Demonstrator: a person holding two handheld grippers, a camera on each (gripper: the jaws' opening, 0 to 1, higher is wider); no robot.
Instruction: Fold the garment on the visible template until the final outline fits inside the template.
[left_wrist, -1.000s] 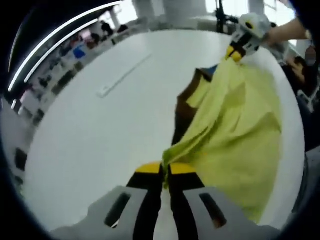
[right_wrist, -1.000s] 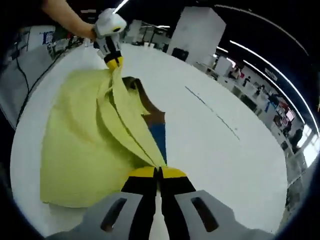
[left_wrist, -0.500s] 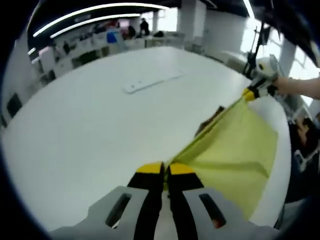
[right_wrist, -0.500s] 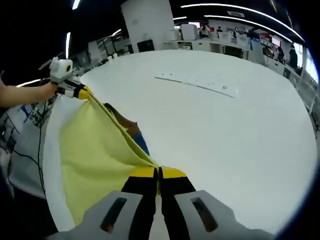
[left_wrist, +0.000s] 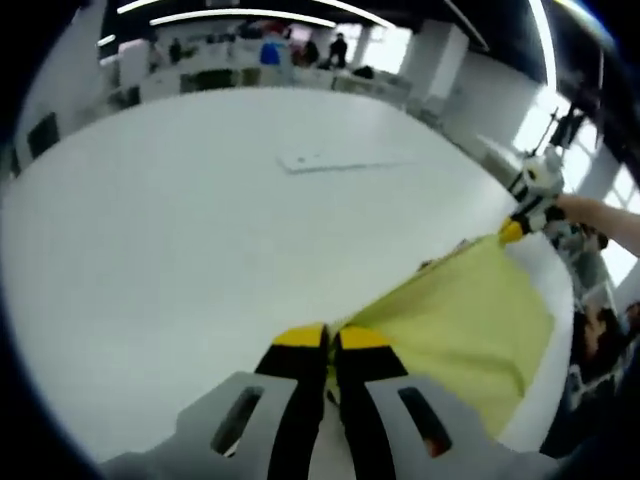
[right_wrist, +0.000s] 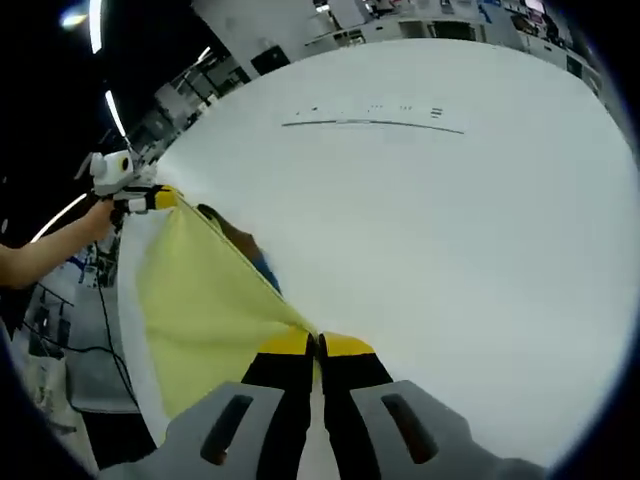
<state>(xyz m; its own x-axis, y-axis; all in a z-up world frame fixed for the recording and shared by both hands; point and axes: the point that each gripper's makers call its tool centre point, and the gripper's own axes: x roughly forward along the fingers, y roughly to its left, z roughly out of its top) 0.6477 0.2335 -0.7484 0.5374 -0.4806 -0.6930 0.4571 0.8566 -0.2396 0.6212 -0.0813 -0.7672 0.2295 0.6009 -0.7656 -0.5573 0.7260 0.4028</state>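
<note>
Left gripper view: left gripper (left_wrist: 331, 338) is pinching the yellow garment (left_wrist: 465, 325).
Right gripper view: right gripper (right_wrist: 316, 345) is pinching the garment's other corner above the white table (right_wrist: 450, 220).

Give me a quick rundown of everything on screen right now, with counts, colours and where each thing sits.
garment: one, yellow-green, stretched taut between the two tools above the table's near edge.
template: one, brown and blue, mostly hidden behind the garment's top edge.
strip: one, white, flat on the table far from the garment.
table: one, white, large and round-edged.
background desks: several, mixed colours, beyond the table.
left tool: one, yellow tips, shut on a garment corner.
right tool: one, yellow tips, shut on the other corner.
person's hand: one, holding the left tool.
</note>
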